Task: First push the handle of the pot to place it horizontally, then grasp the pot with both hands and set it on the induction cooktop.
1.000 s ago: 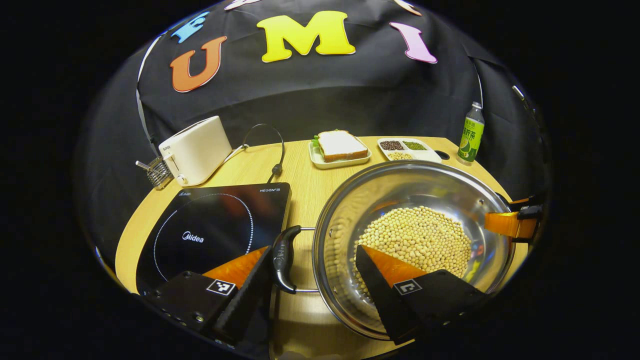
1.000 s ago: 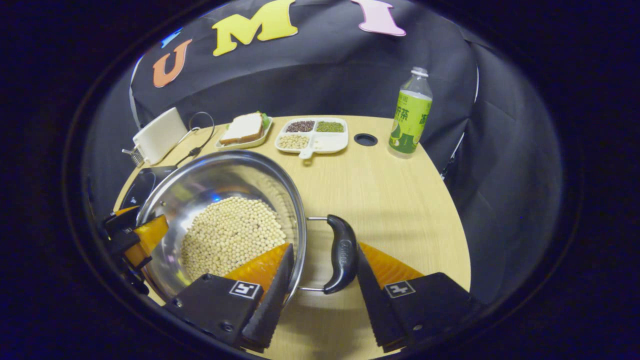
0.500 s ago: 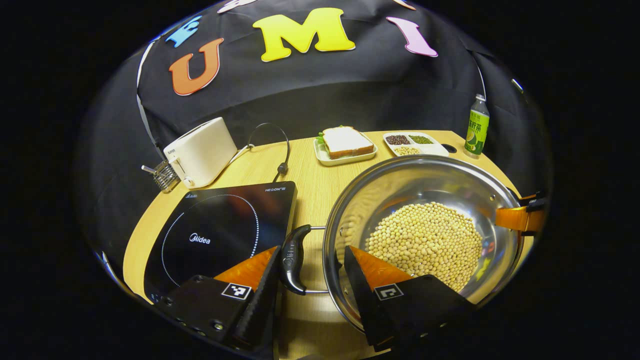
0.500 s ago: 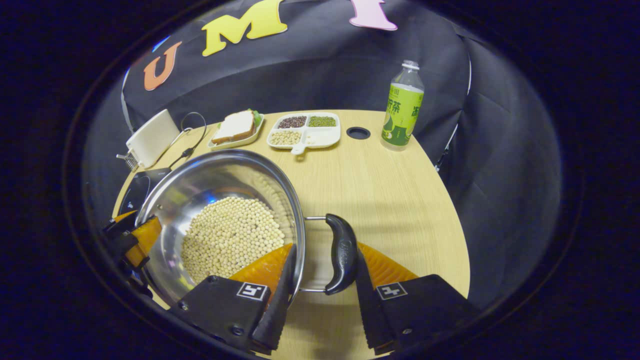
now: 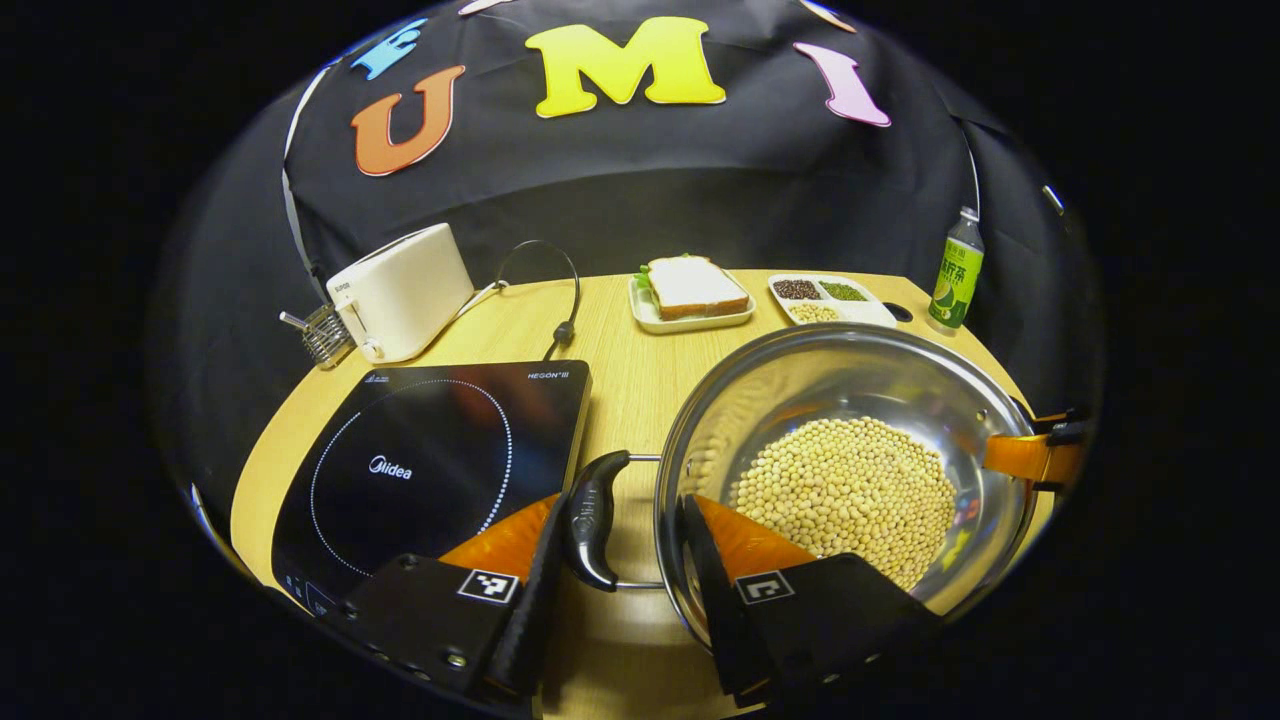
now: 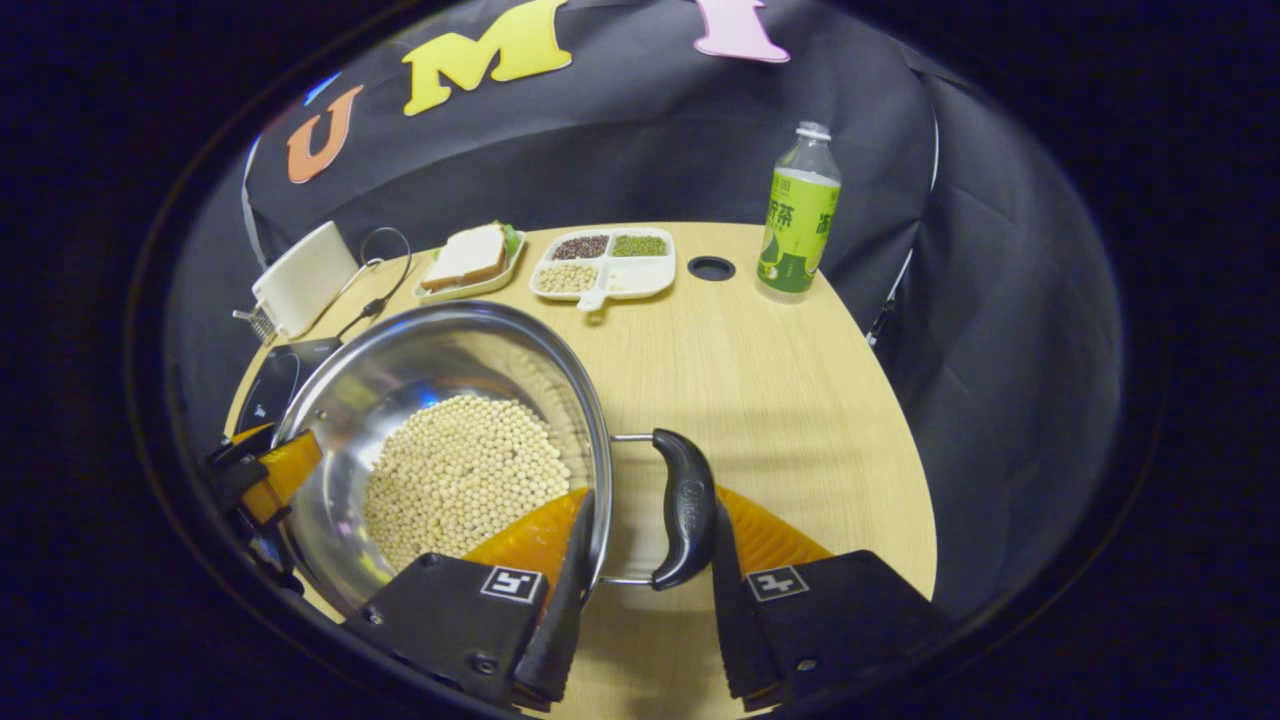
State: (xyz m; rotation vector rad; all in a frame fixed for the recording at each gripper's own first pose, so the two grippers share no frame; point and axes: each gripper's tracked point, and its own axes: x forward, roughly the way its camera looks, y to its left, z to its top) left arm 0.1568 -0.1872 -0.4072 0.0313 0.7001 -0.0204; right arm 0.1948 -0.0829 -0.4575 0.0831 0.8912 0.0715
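The wide stainless-steel pot half full of pale soybeans (image 5: pixel 850 470) sits on the round light-wood table (image 6: pixel 790 400), just beside the flat black glass induction cooktop (image 5: pixel 430 460), which lies at its 9 o'clock in the left gripper view. Both black curved side handles lie level, so the push step looks done and the two-handed grasp is being set up.

The left gripper (image 5: pixel 620 555) straddles the near-side black handle (image 5: pixel 592 518): one finger outside it, the other past the rim over the beans. The jaws are partly closed around handle and pot wall, but a sliver of gap seems to remain, so I cannot say both fingers press.

The right gripper (image 6: pixel 650 545) brackets the opposite black handle (image 6: pixel 685 520) the same way, one finger inside the rim, one against the handle's outer face. Its jaws are narrow, yet contact on both sides is hard to judge.

This paired hold lets the heavy load rise level without spilling.

The route toward 9 o'clock is short and open. At 11 o'clock, the white toaster (image 5: pixel 400 290) and its black cord (image 5: pixel 560 320) sit beyond the cooktop's far edge. The sandwich tray (image 5: pixel 690 300), divided white dish (image 5: pixel 830 300) and green bottle (image 6: pixel 797 220) stand well apart at 12 to 1 o'clock.
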